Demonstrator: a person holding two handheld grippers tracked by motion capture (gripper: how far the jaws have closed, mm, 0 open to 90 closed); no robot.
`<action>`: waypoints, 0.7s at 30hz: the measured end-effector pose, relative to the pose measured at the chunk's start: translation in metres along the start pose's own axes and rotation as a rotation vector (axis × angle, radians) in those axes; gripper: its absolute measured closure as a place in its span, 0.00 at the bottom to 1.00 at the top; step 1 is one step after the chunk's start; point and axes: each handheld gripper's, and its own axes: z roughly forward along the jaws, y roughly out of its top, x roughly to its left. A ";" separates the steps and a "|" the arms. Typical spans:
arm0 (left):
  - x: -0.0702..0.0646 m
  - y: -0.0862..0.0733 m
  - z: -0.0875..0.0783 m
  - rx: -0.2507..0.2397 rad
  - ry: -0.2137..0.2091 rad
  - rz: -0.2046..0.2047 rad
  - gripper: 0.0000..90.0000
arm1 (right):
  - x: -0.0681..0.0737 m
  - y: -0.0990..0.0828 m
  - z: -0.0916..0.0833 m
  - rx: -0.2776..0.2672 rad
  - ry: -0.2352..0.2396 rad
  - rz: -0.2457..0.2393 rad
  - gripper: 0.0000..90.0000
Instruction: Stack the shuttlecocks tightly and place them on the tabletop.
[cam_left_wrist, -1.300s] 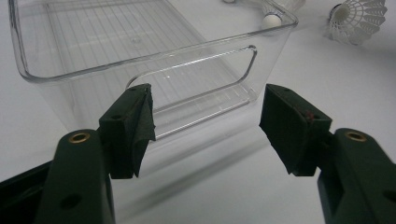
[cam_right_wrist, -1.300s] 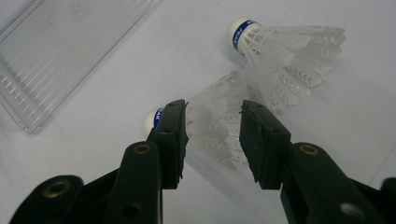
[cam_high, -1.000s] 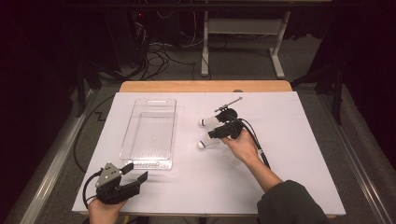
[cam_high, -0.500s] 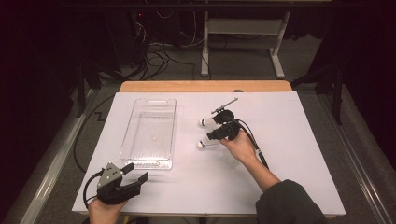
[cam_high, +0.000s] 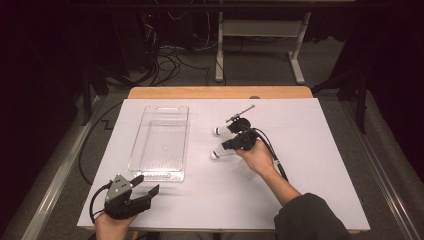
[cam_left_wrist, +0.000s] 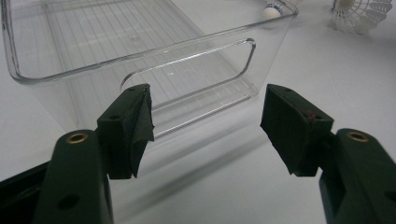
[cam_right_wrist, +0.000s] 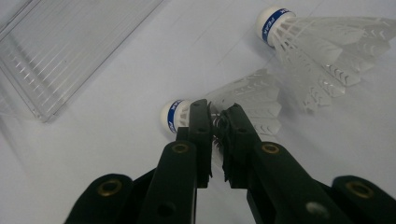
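The right gripper (cam_right_wrist: 215, 122) has just been closing, and its black fingers (cam_right_wrist: 201, 135) now pinch the feather skirt of a shuttlecock (cam_right_wrist: 224, 105) lying on the white table (cam_right_wrist: 116, 154), its blue-banded cork pointing left. A second shuttlecock (cam_right_wrist: 322, 44) lies just beyond it. A clear plastic tray (cam_right_wrist: 60, 46) sits farther left.

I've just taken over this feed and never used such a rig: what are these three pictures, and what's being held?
A person holds a two-jaw gripper in each hand. The high view looks down on the table; the other two come from cameras riding on each gripper. A clear tray and two shuttlecocks lie on the table. The right gripper has just been closing its jaws and now pinches the near shuttlecock by its feathers, beside the far shuttlecock. The left gripper is open, holding nothing, pointed at the tray's end.
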 end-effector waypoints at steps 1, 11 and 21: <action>0.000 0.000 0.000 0.000 -0.002 0.005 0.39 | 0.000 0.000 0.000 0.001 0.001 0.000 0.96; 0.000 -0.001 0.000 0.003 0.001 0.006 0.39 | 0.001 0.000 -0.001 0.010 0.017 -0.014 1.00; 0.001 -0.001 0.001 0.004 0.000 0.014 0.39 | 0.003 -0.001 -0.003 0.005 0.035 -0.036 1.00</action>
